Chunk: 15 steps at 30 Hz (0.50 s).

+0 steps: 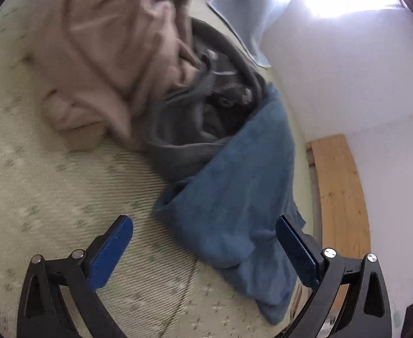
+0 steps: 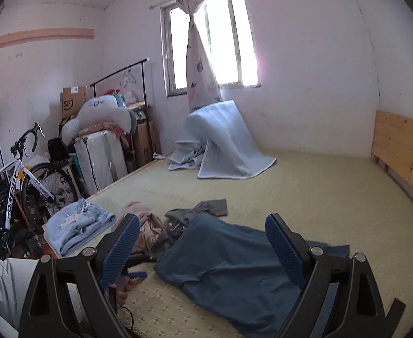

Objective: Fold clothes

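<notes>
Blue ribbed pads (image 1: 109,250) of the left gripper (image 1: 203,242) are filling the bottom of the left wrist view, and they are standing wide apart with nothing pressed between them. Between and behind them a blue terry-like cloth (image 1: 229,197) is lying crumpled on the pale green patterned mattress cover (image 1: 37,191), running from the lower centre up toward the middle of the frame. Its lower part is lying just beside the right pad; whether they are touching, I cannot tell. Above it a grey garment (image 1: 189,118) is bunching in the centre, and a beige garment (image 1: 102,45) is spreading over the upper left, overlapping the grey one. A light wooden bed board (image 1: 338,191) is showing at the right edge.

Moving to the right wrist view, the right gripper (image 2: 203,242) is also holding its blue pads far apart and empty at the bottom of the frame. The same blue cloth (image 2: 223,262) is lying between them on the mattress, with the grey garment (image 2: 203,209) and the beige one (image 2: 147,222) behind it, left of centre. A folded pale denim piece (image 2: 80,225) is resting at the left. A white bicycle (image 2: 12,186) is standing at the far left, and a light blue blanket (image 2: 223,140) is draping under the window (image 2: 209,42).
</notes>
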Tool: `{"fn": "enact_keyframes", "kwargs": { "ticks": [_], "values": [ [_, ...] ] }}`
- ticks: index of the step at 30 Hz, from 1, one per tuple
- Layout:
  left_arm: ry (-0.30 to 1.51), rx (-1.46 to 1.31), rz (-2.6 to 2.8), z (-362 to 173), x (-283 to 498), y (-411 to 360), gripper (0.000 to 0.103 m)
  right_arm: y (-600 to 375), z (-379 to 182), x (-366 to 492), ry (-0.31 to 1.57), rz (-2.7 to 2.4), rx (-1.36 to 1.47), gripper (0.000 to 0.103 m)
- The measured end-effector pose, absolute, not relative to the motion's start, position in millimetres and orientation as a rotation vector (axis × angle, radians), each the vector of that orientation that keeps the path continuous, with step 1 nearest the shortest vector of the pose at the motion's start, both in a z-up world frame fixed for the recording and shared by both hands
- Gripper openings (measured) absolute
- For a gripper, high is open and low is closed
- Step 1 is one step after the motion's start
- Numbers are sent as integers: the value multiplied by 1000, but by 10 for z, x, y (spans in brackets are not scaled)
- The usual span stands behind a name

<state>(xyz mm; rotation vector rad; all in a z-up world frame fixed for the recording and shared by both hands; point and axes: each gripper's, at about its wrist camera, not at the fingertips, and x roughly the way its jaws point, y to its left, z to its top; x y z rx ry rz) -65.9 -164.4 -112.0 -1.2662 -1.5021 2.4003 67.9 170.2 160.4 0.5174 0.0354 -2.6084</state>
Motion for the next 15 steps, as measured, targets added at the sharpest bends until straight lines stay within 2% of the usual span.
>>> {"fn": "enact_keyframes", "kwargs": {
  "ticks": [6,8,10,12,15],
  "values": [
    [-1531,-1250,2367,-1162,-792,-1578,102,1513,1408,608,81,-2602,581,93],
    [-1536,-1247,2377,-1167,-796,-1569,98,1495,1375,584,87,-2604,596,93],
    [-1534,-1269,2388,-1178,-794,-1557,79,1478,1331,549,88,-2606,614,93],
    [-1531,-1333,2380,-1215,-799,-1536,44,1457,1293,509,87,-2610,629,93],
    [-1550,-1385,2362,-1250,-776,-1535,15,1418,1197,439,85,-2609,651,93]
  ]
}}
